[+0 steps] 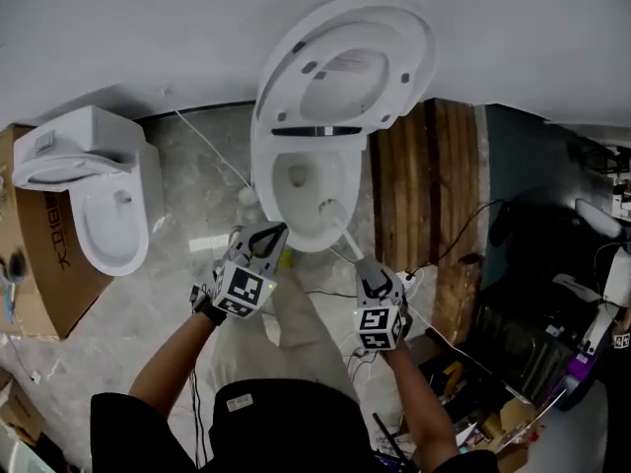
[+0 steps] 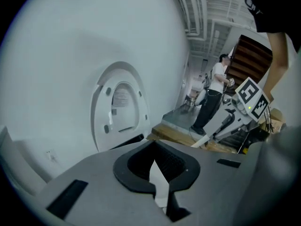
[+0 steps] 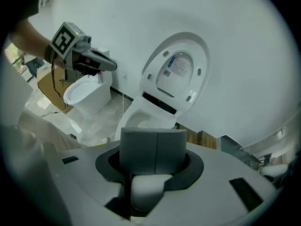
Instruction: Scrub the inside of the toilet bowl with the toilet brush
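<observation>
One brush [image 1: 333,211] is squeezed in the right gripper [image 1: 364,270], its stick pointing ahead and left into the bowl [image 1: 259,180]; the left gripper [image 1: 264,237], pressed together on nothing, hangs nearby.

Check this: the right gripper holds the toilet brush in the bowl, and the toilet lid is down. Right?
No. The lid is up, not down, as the head view shows. The right gripper does hold the toilet brush in the bowl.

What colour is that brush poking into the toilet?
White all over. The toilet brush shows best in the head view.
</observation>
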Tool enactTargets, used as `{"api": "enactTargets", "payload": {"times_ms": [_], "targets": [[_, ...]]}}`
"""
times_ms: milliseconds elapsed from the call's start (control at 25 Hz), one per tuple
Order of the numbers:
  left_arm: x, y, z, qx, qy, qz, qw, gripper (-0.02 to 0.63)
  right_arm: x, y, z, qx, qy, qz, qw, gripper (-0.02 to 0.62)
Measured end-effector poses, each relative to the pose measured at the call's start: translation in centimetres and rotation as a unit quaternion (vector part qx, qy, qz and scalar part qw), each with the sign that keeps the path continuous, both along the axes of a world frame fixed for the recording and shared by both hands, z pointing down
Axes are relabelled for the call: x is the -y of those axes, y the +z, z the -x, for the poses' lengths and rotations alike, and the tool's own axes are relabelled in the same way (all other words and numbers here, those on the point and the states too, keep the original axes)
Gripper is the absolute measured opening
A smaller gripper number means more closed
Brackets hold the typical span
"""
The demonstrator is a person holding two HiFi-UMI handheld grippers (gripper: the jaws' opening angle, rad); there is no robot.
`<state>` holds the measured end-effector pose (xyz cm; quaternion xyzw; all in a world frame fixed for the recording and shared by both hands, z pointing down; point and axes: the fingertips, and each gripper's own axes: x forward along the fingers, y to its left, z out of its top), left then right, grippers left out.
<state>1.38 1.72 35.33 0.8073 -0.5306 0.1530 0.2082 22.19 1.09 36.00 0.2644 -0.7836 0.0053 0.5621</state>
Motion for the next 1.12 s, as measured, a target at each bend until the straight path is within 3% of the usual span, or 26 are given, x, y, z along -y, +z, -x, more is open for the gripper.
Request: {"api": "enactTargets", "payload": {"times_ms": [160, 360, 520, 680, 840, 1120], "targets": [[2.1, 6.2, -0.9, 0.022, -0.001, 0.001, 0.9998, 0.018, 3.8, 9.7, 1.3, -0.029, -0.063, -0.003, 0.998, 0.16], [2.1, 10.9, -1.9, -0.03, -0.056, 0.018, 0.9978, 0.018, 4.5, 17.7, 4.1, 0.005, -0.132, 0.016, 0.991, 0.16], [0.9, 13.4, -2.8, -0.036, -0.083, 0.02, 0.9957, 0.018, 2.5, 22.8, 6.7, 0.027, -0.246, 0.014, 0.969, 0.158], [-0.5, 15.9, -3.6, -0.027, -0.093, 0.041, 0.9944, 0.018, 1.6, 27.4, 8.9, 0.013, -0.344, -0.017, 0.939, 0.156], [-1.7, 16.2, -4.0, -0.037, -0.106, 0.041, 0.9928, 0.018, 2.3, 28.5, 10.2, 0.021, -0.382, -0.052, 0.923, 0.156], [-2.8, 16.5, -3.8, -0.038, -0.123, 0.046, 0.9906, 0.018, 3.9, 29.3, 12.1, 0.014, -0.41, -0.082, 0.908, 0.156]]}}
